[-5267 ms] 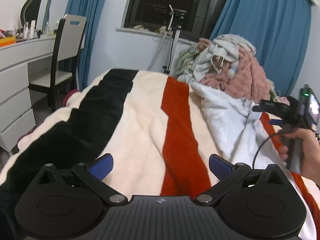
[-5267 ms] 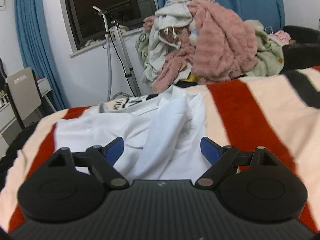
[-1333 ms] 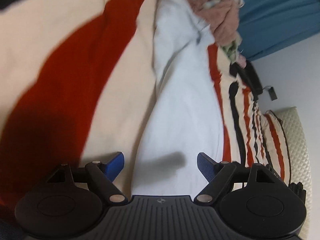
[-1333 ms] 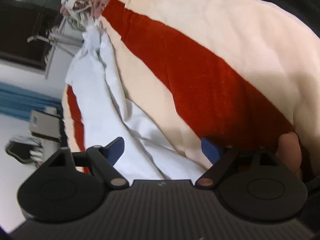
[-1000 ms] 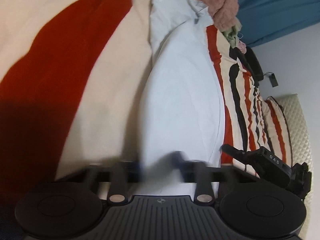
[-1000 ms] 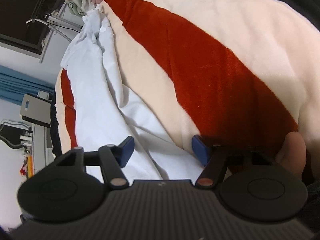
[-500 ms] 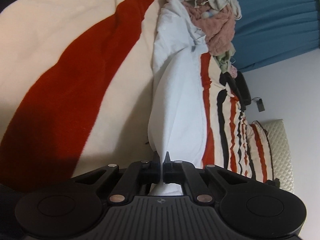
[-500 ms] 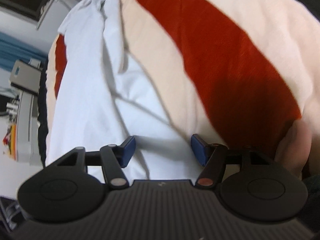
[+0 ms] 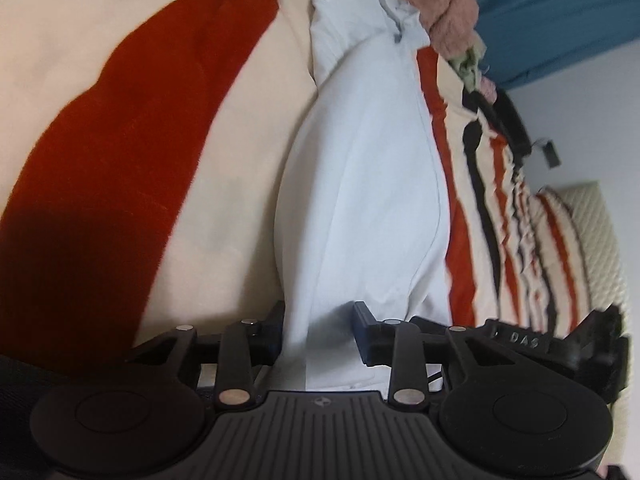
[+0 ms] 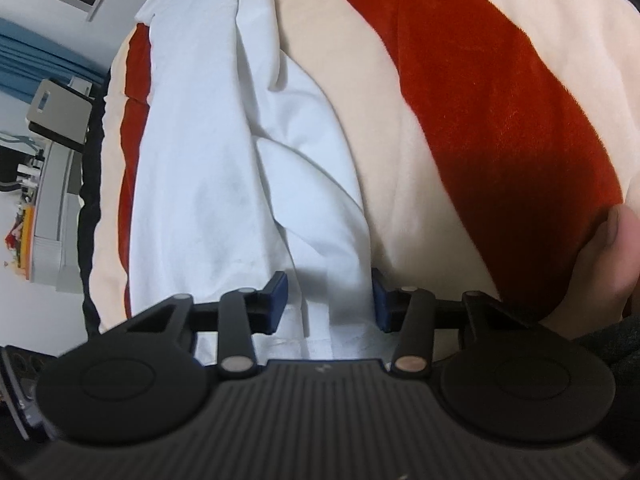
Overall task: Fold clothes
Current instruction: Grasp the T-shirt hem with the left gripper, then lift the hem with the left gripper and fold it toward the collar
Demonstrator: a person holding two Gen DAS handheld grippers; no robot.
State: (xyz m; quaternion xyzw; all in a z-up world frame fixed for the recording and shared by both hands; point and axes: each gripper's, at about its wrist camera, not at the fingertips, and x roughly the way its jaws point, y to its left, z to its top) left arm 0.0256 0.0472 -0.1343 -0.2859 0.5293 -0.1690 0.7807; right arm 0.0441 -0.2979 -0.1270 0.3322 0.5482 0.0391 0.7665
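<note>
A white garment (image 9: 372,184) lies lengthwise on the red, cream and black striped blanket (image 9: 132,128). Its near end passes between the fingers of my left gripper (image 9: 318,330), whose jaws are opening; the pads stand at the cloth's sides without pinching it. In the right wrist view the same garment (image 10: 208,152) shows a long fold, and my right gripper (image 10: 328,300) straddles the fold's near end while its jaws are closing, pads just outside the cloth. The right gripper's body (image 9: 560,344) shows at the lower right of the left wrist view.
A heap of pink and pale clothes (image 9: 448,12) sits at the garment's far end, before a blue curtain (image 9: 560,8). A padded headboard (image 9: 596,240) lies to the right. A desk (image 10: 52,200) and chair (image 10: 60,120) stand beyond the bed. A thumb (image 10: 616,248) rests on the blanket.
The left jaws snapped shut on the garment's near end, then parted again. The right jaws narrowed around the fold, and the right view rolled and slid along the cloth.
</note>
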